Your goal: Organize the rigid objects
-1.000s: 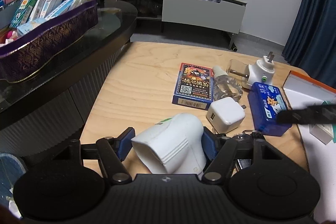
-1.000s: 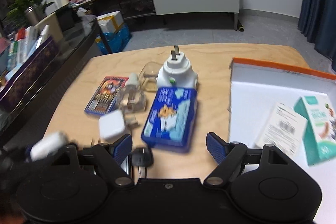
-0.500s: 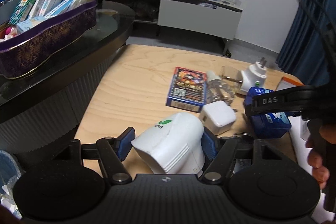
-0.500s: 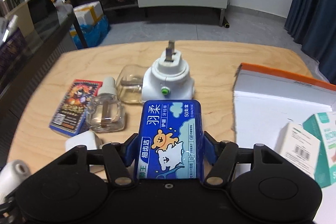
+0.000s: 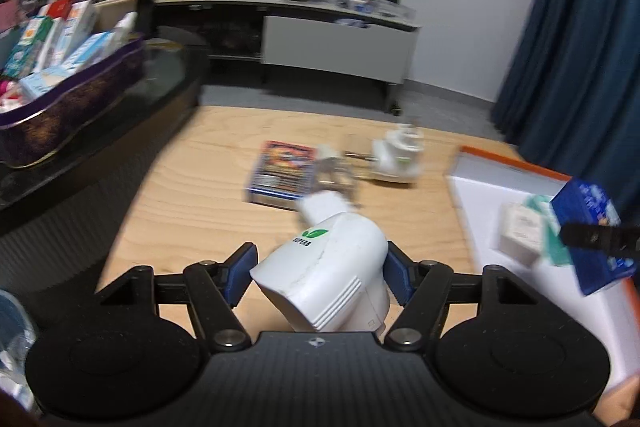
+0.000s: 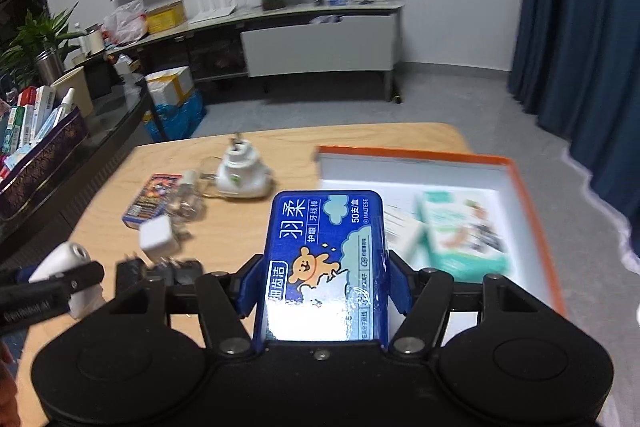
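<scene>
Two things are up in the air, the blue box (image 6: 325, 263) squeezed in my right gripper (image 6: 325, 283) and the white plug (image 5: 325, 275) in my left gripper (image 5: 320, 273), so I should lower each gently into the tray (image 6: 516, 171) on the right.

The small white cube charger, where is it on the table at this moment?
In the right wrist view, the white cube charger lies on the wooden table at the left, just in front of the card box and the clear bottle.
</scene>
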Available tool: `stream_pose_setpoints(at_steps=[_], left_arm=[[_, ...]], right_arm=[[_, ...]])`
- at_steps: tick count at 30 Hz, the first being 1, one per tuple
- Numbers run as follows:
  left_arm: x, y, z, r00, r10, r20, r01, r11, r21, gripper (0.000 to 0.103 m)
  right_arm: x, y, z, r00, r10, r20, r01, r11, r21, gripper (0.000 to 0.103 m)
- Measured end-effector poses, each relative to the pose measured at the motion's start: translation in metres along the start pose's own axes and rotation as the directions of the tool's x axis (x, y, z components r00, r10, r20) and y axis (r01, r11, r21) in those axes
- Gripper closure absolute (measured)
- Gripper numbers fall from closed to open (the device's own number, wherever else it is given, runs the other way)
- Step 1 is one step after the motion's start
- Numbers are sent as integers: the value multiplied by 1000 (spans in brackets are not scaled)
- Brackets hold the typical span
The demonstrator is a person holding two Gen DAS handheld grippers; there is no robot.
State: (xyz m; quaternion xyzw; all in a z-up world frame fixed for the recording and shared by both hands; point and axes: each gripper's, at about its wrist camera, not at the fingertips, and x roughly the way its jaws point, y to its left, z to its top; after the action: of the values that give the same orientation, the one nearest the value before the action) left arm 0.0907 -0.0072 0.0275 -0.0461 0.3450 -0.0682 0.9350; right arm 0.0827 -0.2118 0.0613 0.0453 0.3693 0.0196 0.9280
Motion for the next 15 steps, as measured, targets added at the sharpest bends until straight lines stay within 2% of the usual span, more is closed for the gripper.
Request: stream_pose_setpoints(at_steps=[5,10,12,15], left_arm=[[-11,-52,4,996,-87,6,86,996,28,35],[-9,-109,5,985,-173,1,172,979,108,35],[-5,-128,7,984,-179,1,177,972,155,35],[-3,-145,9,981,-195,10,191,967,171,35]], right_arm=[[-33,-25,-22,998,-54,17,54,999,-2,28],[-51,-53,-28,997,-68,28,67,996,55,28],[-57,-64,-28,996,-83,37,80,994,76,28],[-62,-77,-30,993,-110,46,106,990,96,28]])
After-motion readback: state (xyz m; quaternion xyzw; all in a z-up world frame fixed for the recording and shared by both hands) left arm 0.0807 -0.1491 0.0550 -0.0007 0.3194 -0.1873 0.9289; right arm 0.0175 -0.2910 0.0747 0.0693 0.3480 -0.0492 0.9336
